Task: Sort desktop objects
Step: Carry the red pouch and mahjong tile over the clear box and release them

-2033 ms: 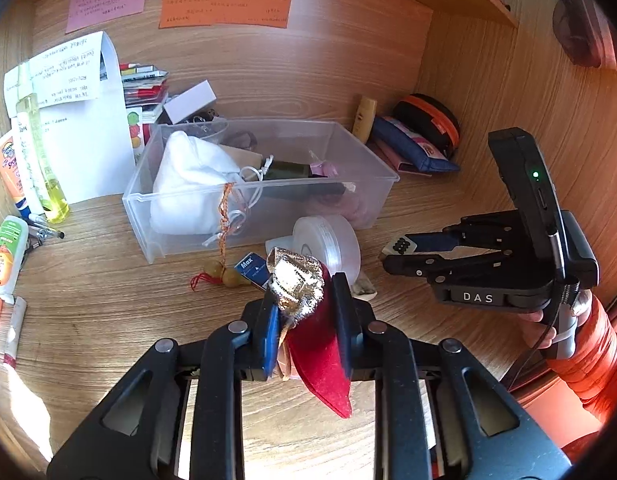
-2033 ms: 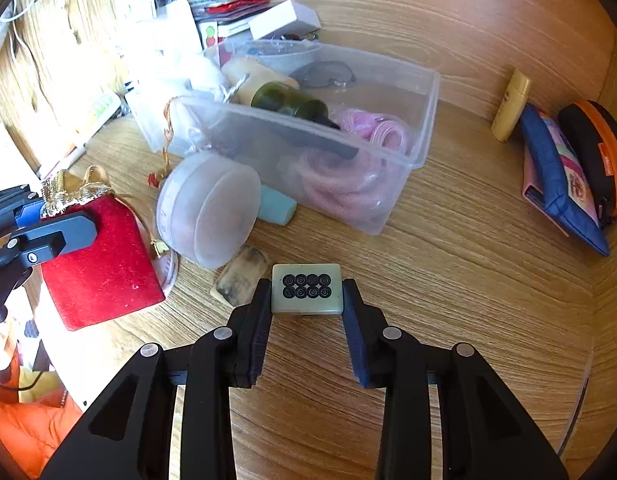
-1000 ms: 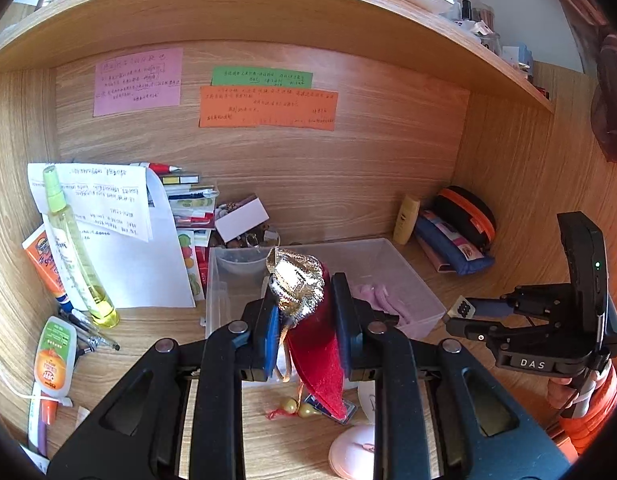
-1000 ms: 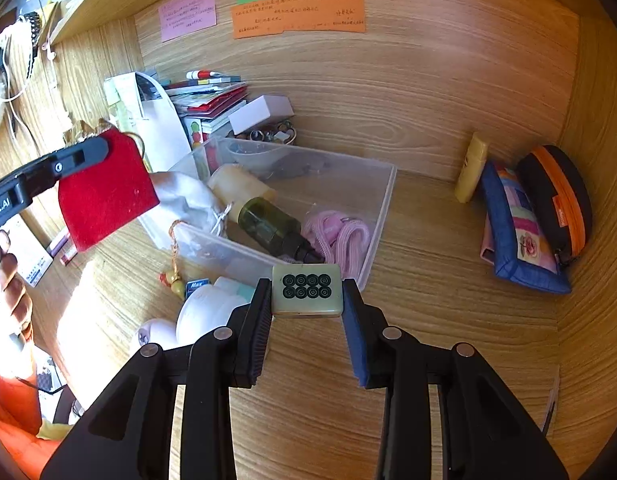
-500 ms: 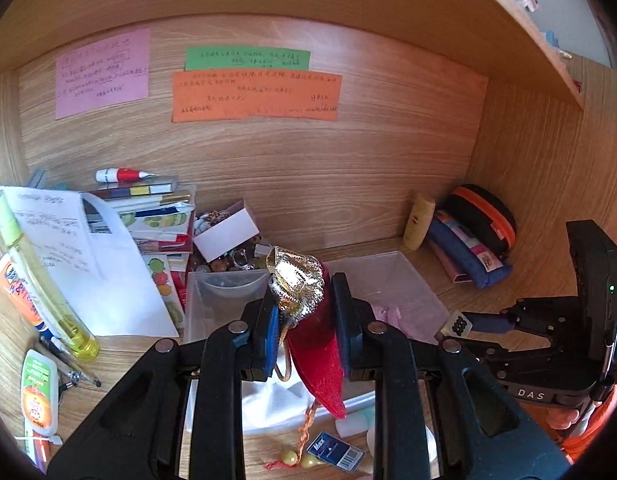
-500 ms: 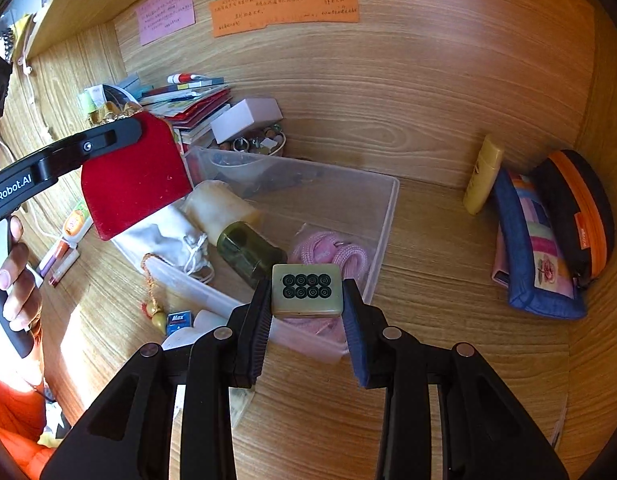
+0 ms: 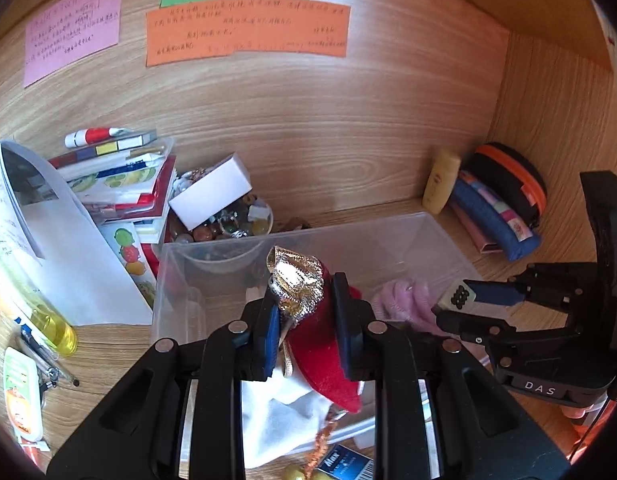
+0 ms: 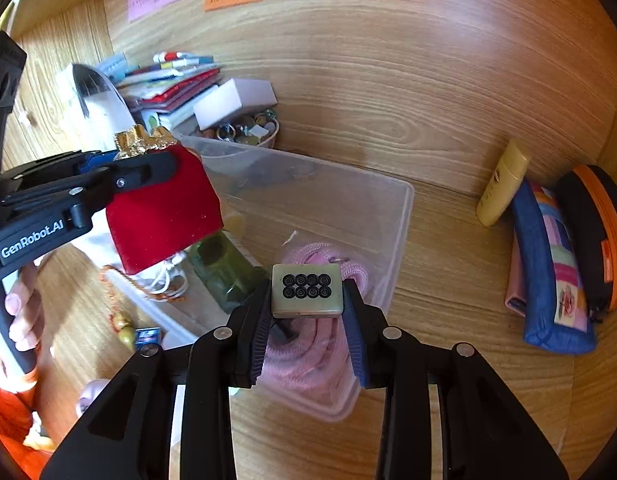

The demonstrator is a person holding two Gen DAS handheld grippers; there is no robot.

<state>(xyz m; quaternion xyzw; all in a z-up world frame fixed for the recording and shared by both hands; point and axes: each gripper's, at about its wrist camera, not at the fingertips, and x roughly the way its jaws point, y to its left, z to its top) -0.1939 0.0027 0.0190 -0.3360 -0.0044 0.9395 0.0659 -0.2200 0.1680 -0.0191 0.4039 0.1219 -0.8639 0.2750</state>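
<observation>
My left gripper (image 7: 302,312) is shut on a red velvet pouch (image 7: 320,344) with a gold top, hanging over the clear plastic bin (image 7: 440,236). The same pouch (image 8: 164,208) shows in the right wrist view above the bin's left half. My right gripper (image 8: 307,300) is shut on a pale green mahjong tile (image 8: 307,290) with black rings, held over the bin's near right part, above a pink cord (image 8: 308,344). The tile (image 7: 458,296) also shows at the right of the left wrist view. A white cloth bag (image 7: 276,416) and a green bottle (image 8: 224,268) lie in the bin.
Behind the bin stand a bowl of trinkets (image 7: 228,224) with a white box (image 7: 210,196) on it, and a stack of booklets (image 7: 120,184). A yellow tube (image 8: 502,184), a blue pouch (image 8: 548,272) and a black-orange case (image 8: 600,236) lie right. Pens and tubes (image 7: 24,388) lie left.
Both grippers have moved forward and down over the bin with their loads; the bin now lies close beneath them and the back wall looms nearer.
</observation>
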